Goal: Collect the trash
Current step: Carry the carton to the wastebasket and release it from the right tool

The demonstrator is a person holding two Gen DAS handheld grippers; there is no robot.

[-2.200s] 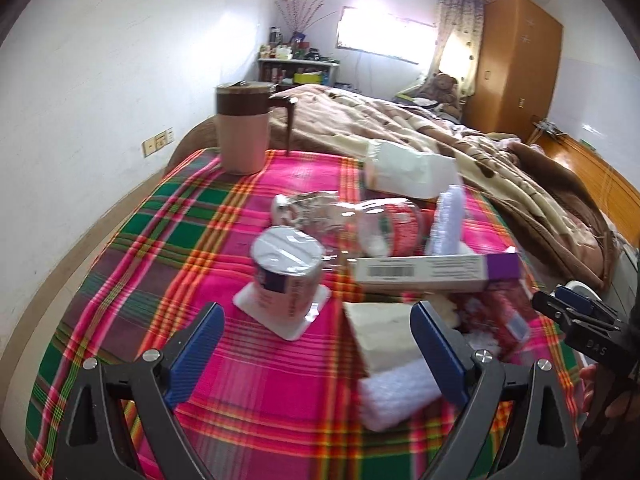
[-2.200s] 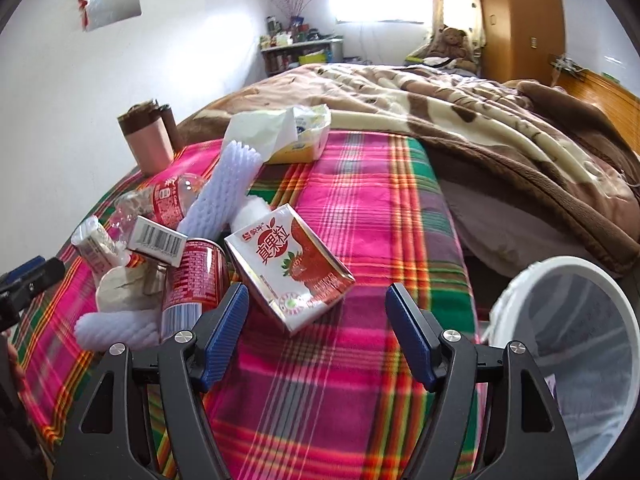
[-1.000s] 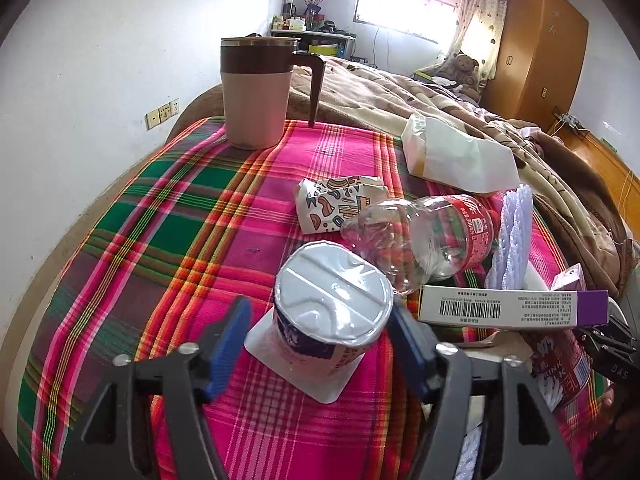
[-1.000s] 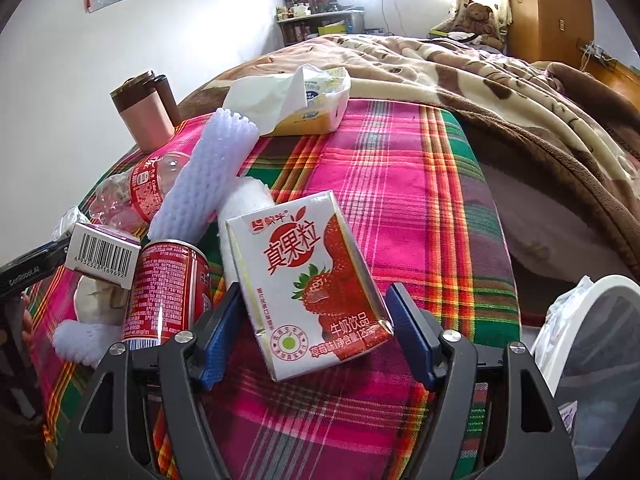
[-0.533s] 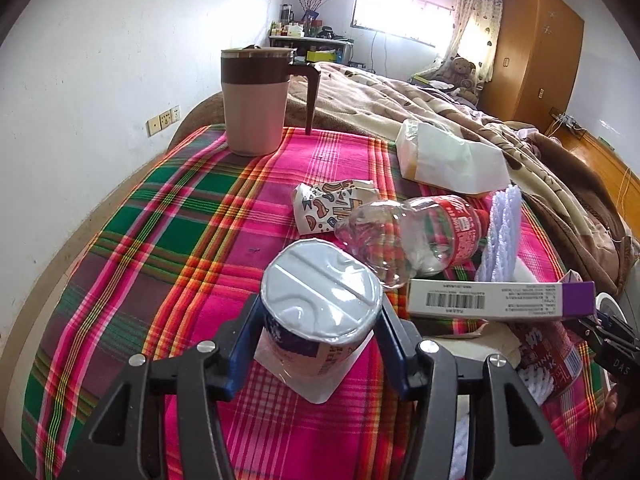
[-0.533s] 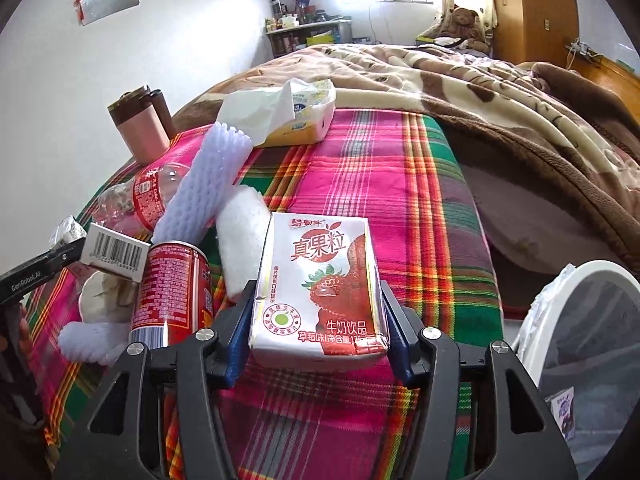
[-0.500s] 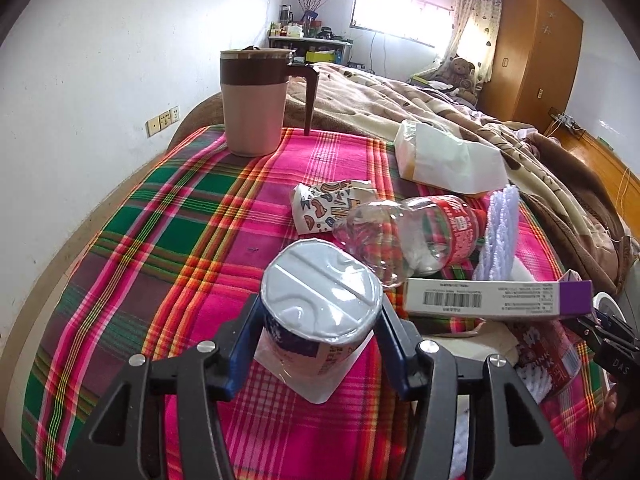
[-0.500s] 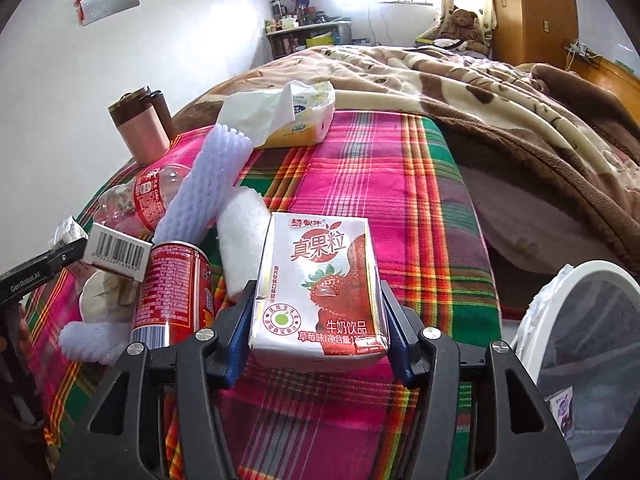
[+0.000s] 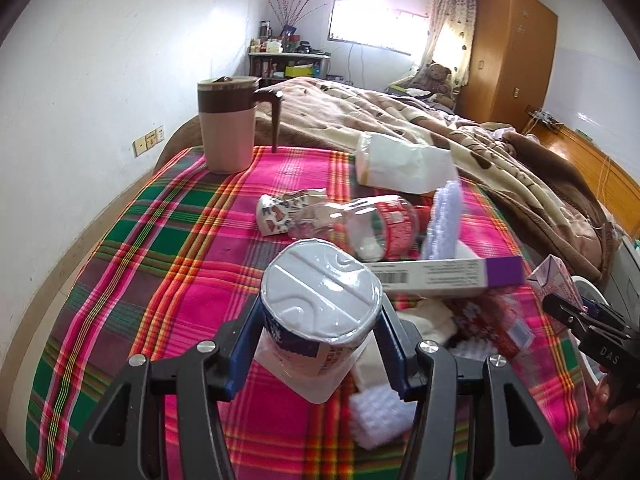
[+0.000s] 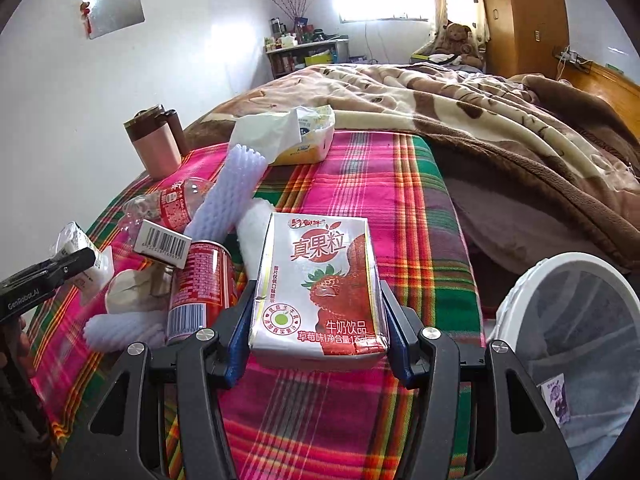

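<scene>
Counting on the plaid desk (image 10: pixel 400 184), we see one yogurt cup (image 9: pixel 320 312), one milk carton (image 10: pixel 320 280), one can (image 10: pixel 198 284), one bottle (image 9: pixel 360 224), one mug (image 9: pixel 228 124). One bin (image 10: pixel 516 292) stands just beside the desk. Since half a second ago, our left gripper (image 9: pixel 316 344) has raised the cup. Left fingers (image 9: pixel 244 344) pinch the cup; our right gripper (image 10: pixel 316 340) clamps the carton, both closed only to their loads' width.

Each gripper, left gripper (image 9: pixel 318 354) and right gripper (image 10: pixel 316 338) alike, has black angular arms with triangular cut-outs, silver round screws and blue finger pads (image 9: pixel 243 350). White lettering reads "GenRobot.AI" on one black body and "DAS" on the other. Bare skin of a hand (image 9: pixel 602 402) shows at the edge.
</scene>
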